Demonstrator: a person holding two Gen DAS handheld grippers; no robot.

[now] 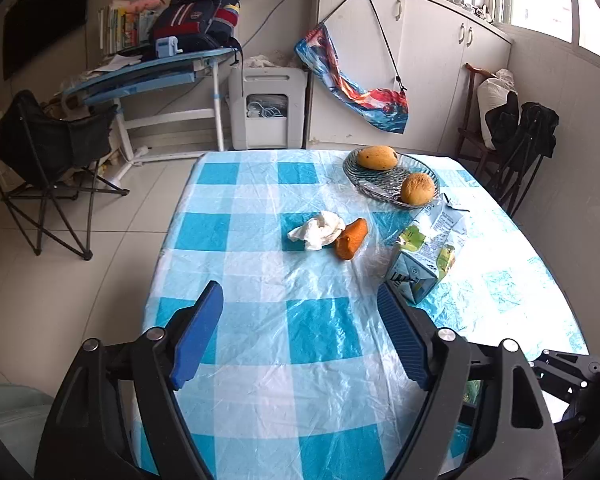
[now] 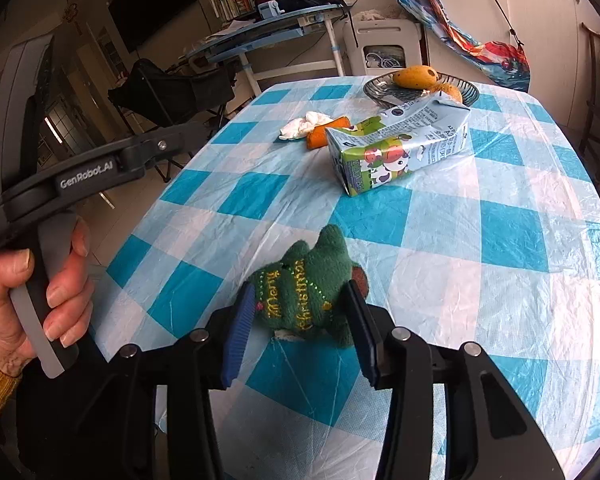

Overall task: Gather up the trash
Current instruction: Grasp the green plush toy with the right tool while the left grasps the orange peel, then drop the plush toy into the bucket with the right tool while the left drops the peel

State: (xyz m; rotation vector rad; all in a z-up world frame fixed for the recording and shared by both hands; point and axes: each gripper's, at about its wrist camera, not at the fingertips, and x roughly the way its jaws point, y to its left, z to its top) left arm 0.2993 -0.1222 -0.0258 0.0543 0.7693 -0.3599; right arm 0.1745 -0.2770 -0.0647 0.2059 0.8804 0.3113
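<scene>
A crumpled white tissue (image 1: 316,230) and an orange peel piece (image 1: 352,238) lie together mid-table on the blue checked cloth (image 1: 256,196). A flattened milk carton (image 1: 424,256) lies to their right, just beyond the right pad of my left gripper (image 1: 300,332), which is open and holds nothing. In the right wrist view my right gripper (image 2: 302,334) is shut on a green plush Christmas tree (image 2: 308,288) resting on the cloth, a pad pressing each side. Farther off lie the carton (image 2: 396,148), tissue (image 2: 304,124) and peel (image 2: 324,132).
A glass dish (image 1: 356,176) with two mangoes (image 1: 376,157) stands at the table's far right. A hand (image 2: 60,288) grips the other tool's handle off the table's left edge. Folding chairs (image 1: 48,148), a desk (image 1: 140,76) and white cabinets (image 1: 420,60) ring the table.
</scene>
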